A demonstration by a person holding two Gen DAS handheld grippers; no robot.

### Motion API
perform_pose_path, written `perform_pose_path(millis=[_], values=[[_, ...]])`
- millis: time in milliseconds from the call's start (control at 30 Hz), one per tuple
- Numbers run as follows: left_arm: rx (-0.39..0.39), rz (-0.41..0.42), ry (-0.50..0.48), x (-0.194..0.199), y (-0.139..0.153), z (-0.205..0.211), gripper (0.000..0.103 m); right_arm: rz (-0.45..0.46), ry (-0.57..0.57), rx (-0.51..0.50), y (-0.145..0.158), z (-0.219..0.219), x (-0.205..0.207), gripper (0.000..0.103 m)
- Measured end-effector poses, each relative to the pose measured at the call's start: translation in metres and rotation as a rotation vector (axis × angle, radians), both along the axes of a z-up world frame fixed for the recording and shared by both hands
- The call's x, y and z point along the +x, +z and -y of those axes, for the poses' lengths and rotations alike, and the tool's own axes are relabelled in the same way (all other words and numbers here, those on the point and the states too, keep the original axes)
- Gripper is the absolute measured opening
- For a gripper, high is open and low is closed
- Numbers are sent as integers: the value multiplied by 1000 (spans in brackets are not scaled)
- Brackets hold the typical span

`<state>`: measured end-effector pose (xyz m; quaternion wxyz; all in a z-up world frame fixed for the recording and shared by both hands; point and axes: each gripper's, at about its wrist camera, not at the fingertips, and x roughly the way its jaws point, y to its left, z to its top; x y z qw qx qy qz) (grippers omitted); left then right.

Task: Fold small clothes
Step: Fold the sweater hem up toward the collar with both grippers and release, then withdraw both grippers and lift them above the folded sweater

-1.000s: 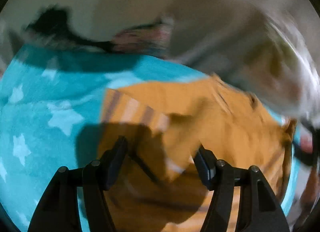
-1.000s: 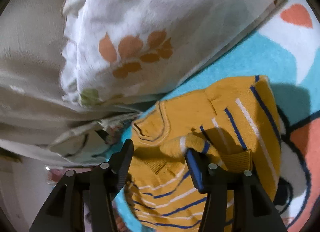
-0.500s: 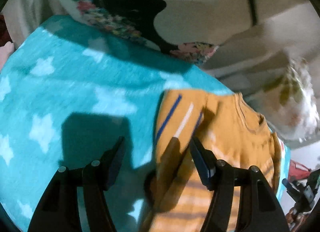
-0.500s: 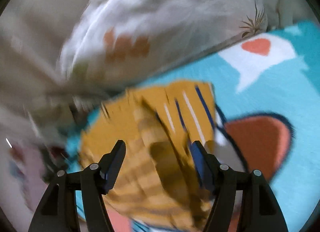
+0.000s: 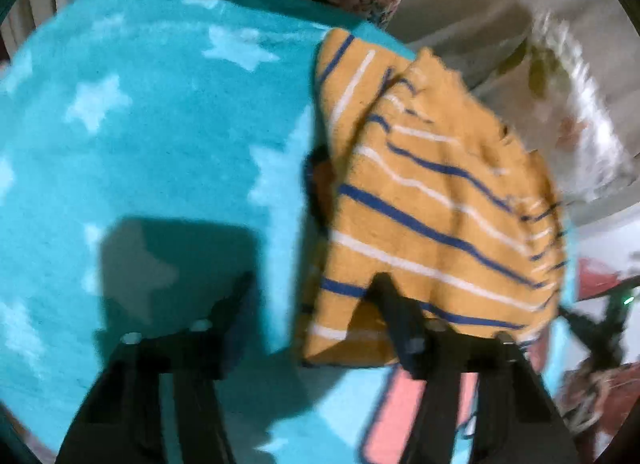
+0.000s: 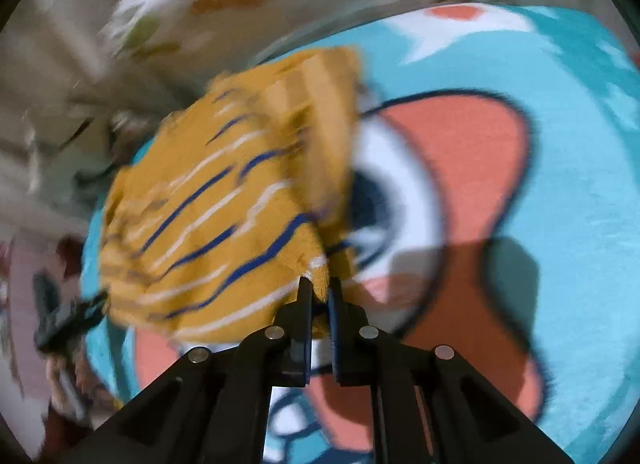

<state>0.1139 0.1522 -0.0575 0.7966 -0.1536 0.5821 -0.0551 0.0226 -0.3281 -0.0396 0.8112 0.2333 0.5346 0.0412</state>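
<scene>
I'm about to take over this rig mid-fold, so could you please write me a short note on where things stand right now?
Right gripper: jaws shut on the near edge of the striped sweater.
Left gripper: jaws open, holding nothing; one jaw over the sweater's lower edge, the other over bare blanket.
Sweater lies bunched and partly folded on the turquoise blanket, beside the floral pillow.
Done: sleeve folded in, as far as the blur shows.
Left: finish folding and flatten it.
</scene>
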Motion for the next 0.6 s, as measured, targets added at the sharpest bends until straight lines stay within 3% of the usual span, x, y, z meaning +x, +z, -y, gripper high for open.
perform_pose_path(millis=[100, 167, 200, 300, 467, 600], values=[[70, -14, 31, 7, 6, -4, 47, -23, -89, 48, -9, 32, 7, 8], [67, -12, 50, 3, 13, -8, 47, -40, -139, -10, -6, 41, 9, 10], [55, 2, 58, 0, 20, -8, 47, -30, -170, -36, 0, 49, 7, 12], [84, 51, 72, -16, 41, -5, 48, 38, -239, 8, 24, 68, -5, 12], [156, 152, 65, -38, 68, 18, 58, 158, -88, 37, 59, 17, 22, 12], [131, 161, 96, -37, 69, 28, 58, 156, 63, 31, 53, -46, 75, 13]])
